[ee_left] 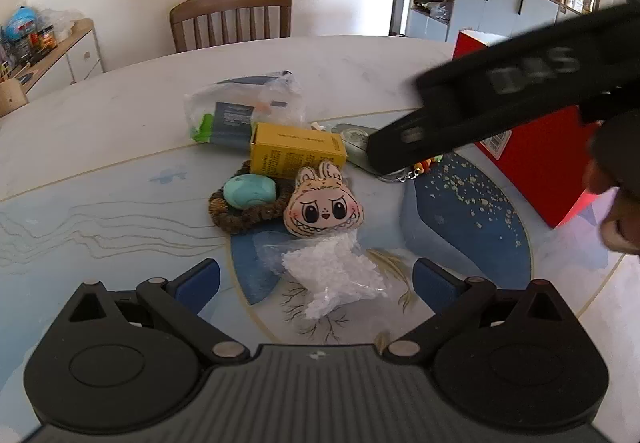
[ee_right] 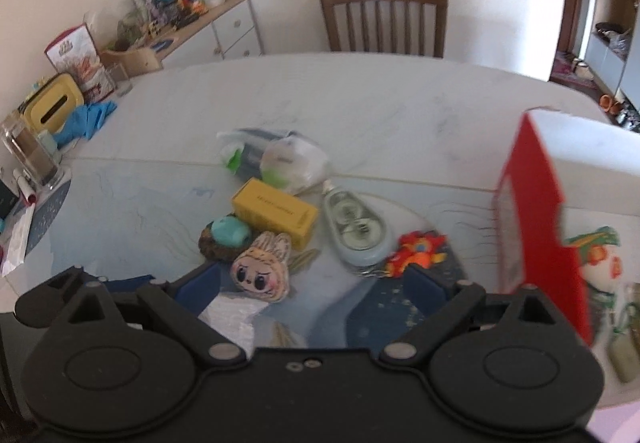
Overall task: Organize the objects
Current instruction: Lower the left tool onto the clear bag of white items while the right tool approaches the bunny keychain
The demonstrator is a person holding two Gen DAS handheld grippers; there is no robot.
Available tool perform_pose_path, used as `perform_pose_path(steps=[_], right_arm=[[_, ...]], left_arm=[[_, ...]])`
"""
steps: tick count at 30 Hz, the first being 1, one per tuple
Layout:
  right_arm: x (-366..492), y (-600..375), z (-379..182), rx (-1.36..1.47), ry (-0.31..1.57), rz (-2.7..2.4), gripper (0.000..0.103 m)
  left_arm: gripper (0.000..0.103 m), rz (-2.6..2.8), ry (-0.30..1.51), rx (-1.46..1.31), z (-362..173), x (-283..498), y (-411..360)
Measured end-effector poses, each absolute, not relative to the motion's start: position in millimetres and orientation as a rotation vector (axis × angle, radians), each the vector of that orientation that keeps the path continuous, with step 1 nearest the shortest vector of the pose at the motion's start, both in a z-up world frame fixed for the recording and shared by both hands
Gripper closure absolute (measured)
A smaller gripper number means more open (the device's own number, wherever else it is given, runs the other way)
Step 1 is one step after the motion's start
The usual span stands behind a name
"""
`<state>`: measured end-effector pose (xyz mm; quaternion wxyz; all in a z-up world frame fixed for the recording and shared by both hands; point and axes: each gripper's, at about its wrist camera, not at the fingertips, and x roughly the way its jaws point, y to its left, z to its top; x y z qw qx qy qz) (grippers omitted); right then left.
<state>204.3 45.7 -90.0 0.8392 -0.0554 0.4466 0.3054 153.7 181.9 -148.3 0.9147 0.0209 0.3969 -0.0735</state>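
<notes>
Here, by size:
Surface (ee_left: 120, 131): a pale round top that fills the middle of both views, with a blue patterned mat over its near part; the clutter sits at frame centre.
Chair (ee_left: 231, 18): wooden, slatted back, behind the far edge of the surface, upper centre in both views.
Red box (ee_right: 532, 219): stands upright at the right side of both views, well right of the clutter.
Left tool (ee_left: 316, 279): bottom centre of the left view, blue pads spread wide and gripping nothing; the white bag lies on the surface between them.
Right tool (ee_right: 316, 285): bottom centre of the right view, pads likewise apart and empty; in the left view its black body crosses in from the upper right, blurred, over the tape dispenser.
Plastic bag (ee_left: 244, 107): clear, holding dark and green items, at the far side of the clutter.
Yellow box (ee_left: 298, 155): lying flat, just in front of the plastic bag.
Tape dispenser (ee_right: 354, 225): pale grey-green, right of the yellow box.
White bag (ee_left: 336, 279): clear packet of white granules, lower centre of the left view.
Plush face (ee_left: 324, 209): toothy rabbit-eared head, touching the bead ring's right side.
Bead ring (ee_left: 240, 217): brown, with a teal pebble (ee_left: 250, 191) resting on it.
Red toy (ee_right: 416, 253): small, red and orange, just right of the tape dispenser.
</notes>
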Motion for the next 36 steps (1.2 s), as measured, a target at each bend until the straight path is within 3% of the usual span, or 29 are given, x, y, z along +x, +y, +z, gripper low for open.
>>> perform_pose_path(steps=[9,16,21,30,36], right_arm=[[219.7,80.7,-118.3,-0.158,1.044,0.68,0.016],[223.3,96.4,-127.6,-0.189,1.076,0.692,0.028],[223.5,102.3,-130.9,-0.196,1.095,0.711,0.035],[224.3,105.9,-133.0,-0.188,1.115,0.711,0.057],[225.8,98.3,-129.8,-0.129,1.121,0.712,0.062]], left_arm=[[0.0,-0.157,0.809,0.068,-159.1,159.8,177.9],[0.002,-0.17,0.807,0.086,-164.6,160.3,178.1],[0.02,-0.183,0.82,0.085,-166.8,161.2,177.5],[0.05,-0.186,0.838,0.089,-165.1,159.5,180.6],[0.058,-0.189,0.838,0.101,-162.5,156.9,182.3]])
